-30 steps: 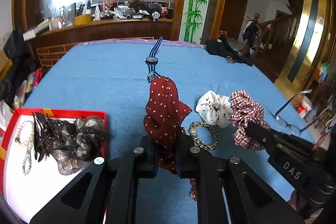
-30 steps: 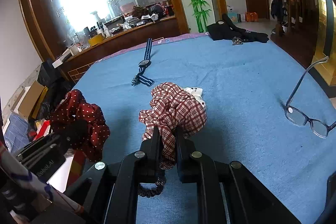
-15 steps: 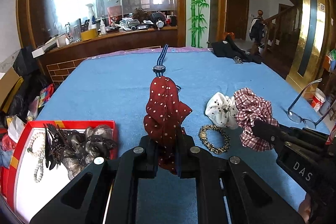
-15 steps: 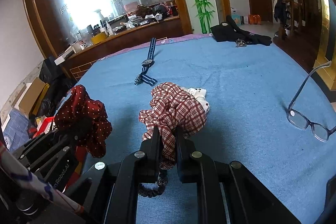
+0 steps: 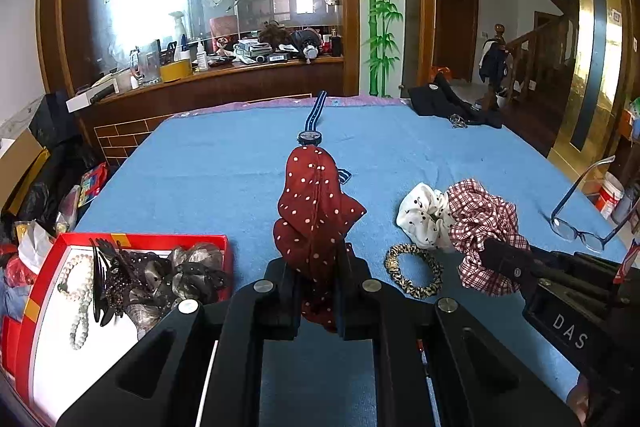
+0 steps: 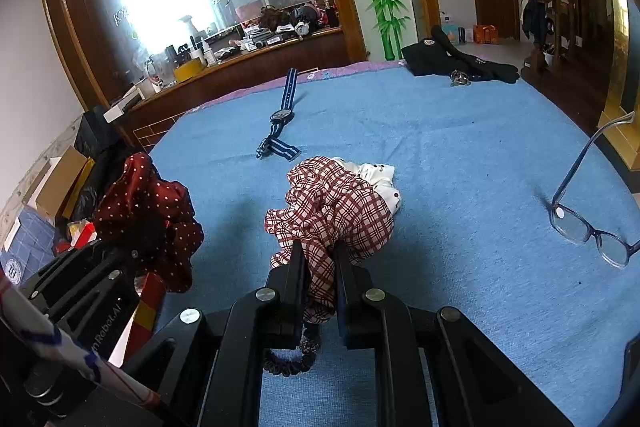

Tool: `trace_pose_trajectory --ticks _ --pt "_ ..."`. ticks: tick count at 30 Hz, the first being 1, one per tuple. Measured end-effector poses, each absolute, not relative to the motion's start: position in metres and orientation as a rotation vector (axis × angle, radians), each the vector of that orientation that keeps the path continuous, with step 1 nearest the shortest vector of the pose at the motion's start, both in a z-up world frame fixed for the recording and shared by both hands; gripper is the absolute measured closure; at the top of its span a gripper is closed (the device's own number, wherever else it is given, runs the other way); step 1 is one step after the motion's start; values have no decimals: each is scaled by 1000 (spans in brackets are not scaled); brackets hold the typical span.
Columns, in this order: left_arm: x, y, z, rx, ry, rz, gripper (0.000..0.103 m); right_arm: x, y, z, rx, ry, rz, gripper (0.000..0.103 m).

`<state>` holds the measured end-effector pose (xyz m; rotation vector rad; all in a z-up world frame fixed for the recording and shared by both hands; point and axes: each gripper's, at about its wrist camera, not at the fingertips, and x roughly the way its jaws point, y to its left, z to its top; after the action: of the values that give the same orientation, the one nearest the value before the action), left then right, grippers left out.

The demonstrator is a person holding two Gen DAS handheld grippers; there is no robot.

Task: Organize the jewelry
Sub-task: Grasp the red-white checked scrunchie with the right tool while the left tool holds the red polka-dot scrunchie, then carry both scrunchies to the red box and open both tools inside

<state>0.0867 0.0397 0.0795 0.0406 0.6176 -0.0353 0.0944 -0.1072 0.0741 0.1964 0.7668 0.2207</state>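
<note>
Red polka-dot scrunchie (image 5: pixel 316 215), clamped in your left jaws, has risen; plaid scrunchie (image 6: pixel 336 211) stays pinched right; tray (image 5: pixel 132 239) next.

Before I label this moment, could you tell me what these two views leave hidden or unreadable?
- Watch: left wrist view, its near strap is hidden behind the red polka-dot scrunchie; dial too small.
- Red tray: left wrist view, near end cut off by the frame edge and the left gripper.
- White scrunchie: right wrist view, mostly covered by the plaid scrunchie in the right gripper.
</note>
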Motion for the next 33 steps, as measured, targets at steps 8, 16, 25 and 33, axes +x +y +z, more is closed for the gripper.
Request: trace_pose_trajectory --ticks 8,16,25,33 --pt "85 41 81 41 608 -32 92 94 -108 74 197 768 216 90" --pt "82 44 86 2 617 -47 92 91 -110 78 199 725 172 90" --pt "31 77 127 -73 596 -67 92 39 -99 102 229 693 230 89" --pt "-21 168 131 -123 612 40 91 4 -21 118 165 731 456 86"
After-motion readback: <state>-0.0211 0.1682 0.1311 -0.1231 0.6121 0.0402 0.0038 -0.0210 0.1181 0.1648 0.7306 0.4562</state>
